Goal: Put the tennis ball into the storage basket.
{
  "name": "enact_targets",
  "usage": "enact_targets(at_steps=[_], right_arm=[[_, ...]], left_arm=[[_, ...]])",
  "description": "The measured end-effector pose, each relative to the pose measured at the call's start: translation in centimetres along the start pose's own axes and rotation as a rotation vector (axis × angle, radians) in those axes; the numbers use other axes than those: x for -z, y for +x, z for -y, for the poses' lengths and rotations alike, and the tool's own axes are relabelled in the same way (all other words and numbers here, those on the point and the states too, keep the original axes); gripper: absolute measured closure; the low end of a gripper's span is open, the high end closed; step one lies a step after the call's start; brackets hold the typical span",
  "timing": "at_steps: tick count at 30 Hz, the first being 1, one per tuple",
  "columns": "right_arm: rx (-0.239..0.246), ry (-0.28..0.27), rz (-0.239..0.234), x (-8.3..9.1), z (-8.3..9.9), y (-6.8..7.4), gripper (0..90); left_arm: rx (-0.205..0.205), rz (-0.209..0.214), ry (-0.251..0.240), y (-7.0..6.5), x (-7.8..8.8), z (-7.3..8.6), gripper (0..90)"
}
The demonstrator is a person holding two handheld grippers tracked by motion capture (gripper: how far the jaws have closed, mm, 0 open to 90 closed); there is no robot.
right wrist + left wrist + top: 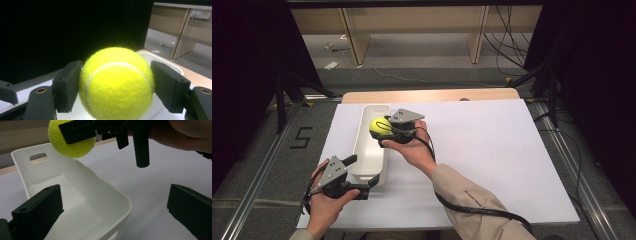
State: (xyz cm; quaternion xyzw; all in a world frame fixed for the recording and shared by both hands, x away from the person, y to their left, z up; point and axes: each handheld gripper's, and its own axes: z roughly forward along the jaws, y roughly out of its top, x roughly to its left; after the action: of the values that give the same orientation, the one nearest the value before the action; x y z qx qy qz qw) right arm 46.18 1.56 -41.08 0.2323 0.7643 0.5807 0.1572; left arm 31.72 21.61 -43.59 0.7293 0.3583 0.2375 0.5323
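My left gripper (362, 176) sits at the white bin's (362, 131) near end, jaws wide, straddling the near rim corner, gripping nothing. My right gripper (384, 131) is clamped on the tennis ball (378, 127), above the bin's far half, clear of the rims. Right of the bin: bare white tabletop (492, 150) to its edge.

Overhead and gripper-close views, shared bin (371, 145)

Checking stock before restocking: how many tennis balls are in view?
1. The tennis ball is clamped in the right gripper, above the white bin. The bin's visible inside holds none.
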Motion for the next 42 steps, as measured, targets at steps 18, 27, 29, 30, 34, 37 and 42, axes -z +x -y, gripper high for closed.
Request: enact_targets(at_steps=[18,27,29,30,34,37,42], right_arm=[[-0.006,0.018,-0.015,-1.2,0.4,0.5,28.0],[-0.006,0.025,-0.015,-1.6,0.5,0.6,27.9],[-0.005,0.028,-0.017,-1.7,0.6,0.6,28.0],[-0.006,0.028,-0.017,-1.7,0.6,0.6,27.9],[-0.002,0.036,-0.02,-1.8,0.7,0.7,27.9],[-0.002,0.041,-0.022,-1.9,0.7,0.8,27.9],[-0.001,0.051,-0.022,-2.0,0.9,0.8,27.8]], left_arm=[[-0.002,0.001,-0.001,0.0,0.0,0.0,0.0],[-0.001,0.001,-0.003,0.0,0.0,0.0,0.0],[0.002,0.001,-0.003,0.0,0.0,0.0,0.0],[0.002,0.001,-0.003,0.0,0.0,0.0,0.0],[0.003,0.002,-0.002,0.0,0.0,0.0,0.0],[0.002,0.001,-0.002,0.0,0.0,0.0,0.0],[0.003,0.002,-0.002,0.0,0.0,0.0,0.0]])
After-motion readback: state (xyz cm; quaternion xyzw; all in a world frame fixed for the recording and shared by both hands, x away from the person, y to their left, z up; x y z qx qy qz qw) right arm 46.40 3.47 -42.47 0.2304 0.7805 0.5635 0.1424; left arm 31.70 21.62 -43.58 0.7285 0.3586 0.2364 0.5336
